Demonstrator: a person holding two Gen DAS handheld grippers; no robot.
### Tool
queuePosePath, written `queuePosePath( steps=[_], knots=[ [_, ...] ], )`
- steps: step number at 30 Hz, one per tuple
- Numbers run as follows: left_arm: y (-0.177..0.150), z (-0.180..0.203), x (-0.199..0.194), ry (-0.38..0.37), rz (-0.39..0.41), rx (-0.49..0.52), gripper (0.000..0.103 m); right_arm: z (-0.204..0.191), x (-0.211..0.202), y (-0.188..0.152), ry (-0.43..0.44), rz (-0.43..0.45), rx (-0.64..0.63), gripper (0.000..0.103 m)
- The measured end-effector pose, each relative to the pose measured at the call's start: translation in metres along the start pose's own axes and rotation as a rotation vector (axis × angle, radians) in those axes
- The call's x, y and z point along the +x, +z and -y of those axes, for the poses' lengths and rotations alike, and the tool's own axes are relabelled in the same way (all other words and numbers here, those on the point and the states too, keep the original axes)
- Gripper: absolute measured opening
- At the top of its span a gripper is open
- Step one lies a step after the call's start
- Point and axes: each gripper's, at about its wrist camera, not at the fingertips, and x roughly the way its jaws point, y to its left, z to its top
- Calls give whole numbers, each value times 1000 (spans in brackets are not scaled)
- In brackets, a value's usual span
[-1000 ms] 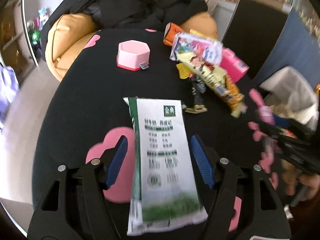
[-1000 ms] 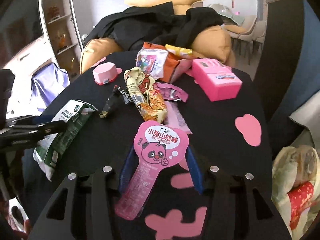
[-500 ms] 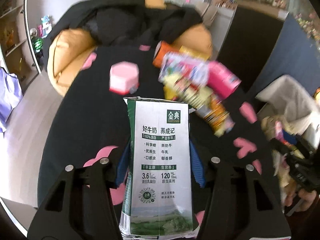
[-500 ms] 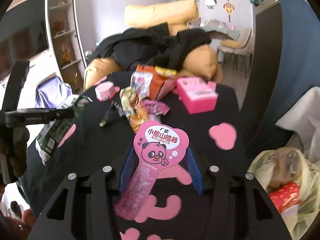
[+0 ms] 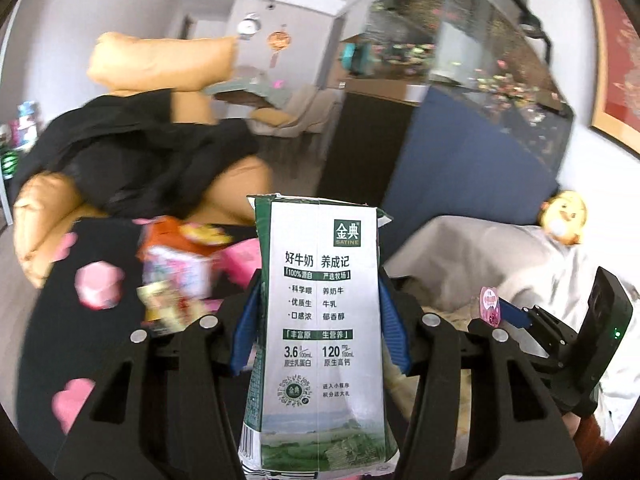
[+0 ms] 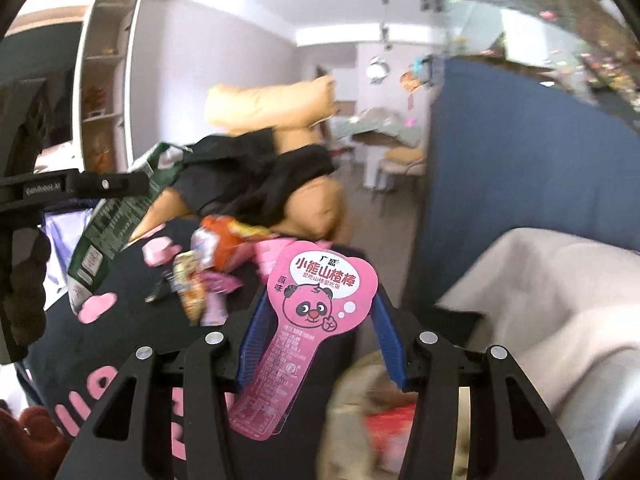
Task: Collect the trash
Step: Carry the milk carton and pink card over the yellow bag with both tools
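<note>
Milk carton (image 5: 320,328) upright, pinched between blue pads of left gripper (image 5: 320,332), raised above black table (image 5: 40,344), pink panda wrapper (image 6: 316,312) clamped in right gripper (image 6: 316,332) beyond table's right edge, over white-lined trash bag (image 6: 560,300), snack wrappers (image 6: 212,264) remaining on table.

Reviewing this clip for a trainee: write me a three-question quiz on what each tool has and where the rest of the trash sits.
1. True or false: the left tool grips a green-and-white milk carton.
2. What does the right tool hold? A) pink panda wrapper B) orange bag C) nothing
3. Fill in: more wrappers lie on the black ___.

Key: 1 true; 2 A; 3 table.
</note>
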Motion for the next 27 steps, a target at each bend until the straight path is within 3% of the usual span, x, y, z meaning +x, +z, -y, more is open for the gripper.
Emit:
queuePosePath(
  steps=[8,12,16,20,24,27],
  knots=[
    [-26,97,88,-217,-107,40,50,93,-44,-19,-217,11,51,48],
    [-63,134,153,-298,-216,-2,50,130,-53,-31,-291,-8,93,48],
    [-93,155,199,-327,-277,-46,50,160,-50,-41,-321,-27,147,48],
    [-114,177,235,-306,-307,0,50,170,-40,-48,-321,-38,168,48],
    [-139,185,266,-245,-443,54,50,177,-36,-58,-310,-58,183,48],
    [-144,184,272,-253,-499,44,50,177,-32,-63,-302,-63,189,48]
  ],
)
